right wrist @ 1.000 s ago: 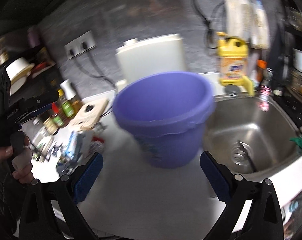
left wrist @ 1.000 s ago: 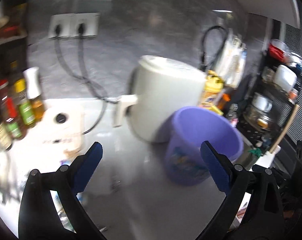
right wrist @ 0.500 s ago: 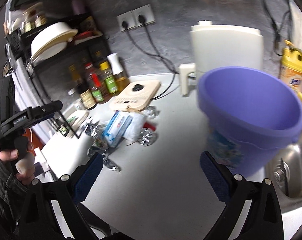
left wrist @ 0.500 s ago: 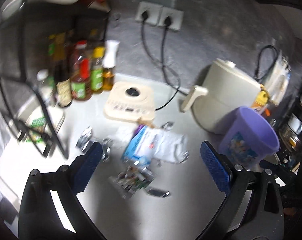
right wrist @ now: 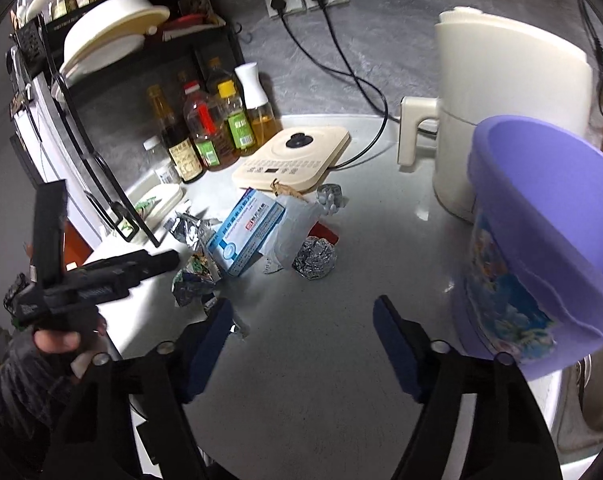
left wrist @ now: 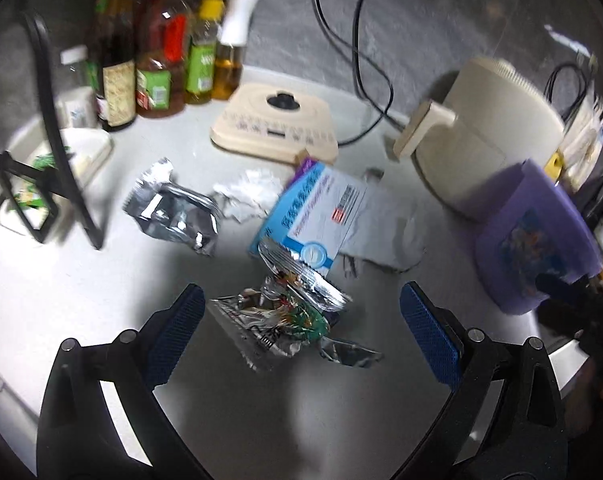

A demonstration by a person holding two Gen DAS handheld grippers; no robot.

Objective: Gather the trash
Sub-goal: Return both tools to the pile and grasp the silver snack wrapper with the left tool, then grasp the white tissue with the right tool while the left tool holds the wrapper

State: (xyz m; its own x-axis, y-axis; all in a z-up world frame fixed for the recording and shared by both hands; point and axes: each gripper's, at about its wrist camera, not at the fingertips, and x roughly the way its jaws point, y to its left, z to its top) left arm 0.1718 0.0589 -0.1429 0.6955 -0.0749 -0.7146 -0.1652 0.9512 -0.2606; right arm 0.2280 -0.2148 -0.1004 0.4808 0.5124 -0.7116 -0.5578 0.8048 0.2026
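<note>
Trash first: left hand-held gripper [left wrist: 301,326] jaws wide apart, nothing between, poised over crinkled silver-and-green foil wrapper [left wrist: 279,320] on grey bench [left wrist: 81,288]. Best lowered straight, pinching a raised fold. Right hand-held gripper [right wrist: 303,338] also apart, unloaded. Farther: blue-white cardboard box [left wrist: 313,216], crumpled tissue [left wrist: 249,194]. Purple plastic bucket [left wrist: 535,240] right.

A grey countertop [right wrist: 341,360] is seen. On it, around a blue-and-white box [left wrist: 313,216], foil wrappers [left wrist: 173,212] are strewn; behind the box a cream hob [left wrist: 275,126] is set, with bottles [left wrist: 157,60] to its left and a purple bucket [right wrist: 541,240] and cream appliance [right wrist: 505,112] to its right.
</note>
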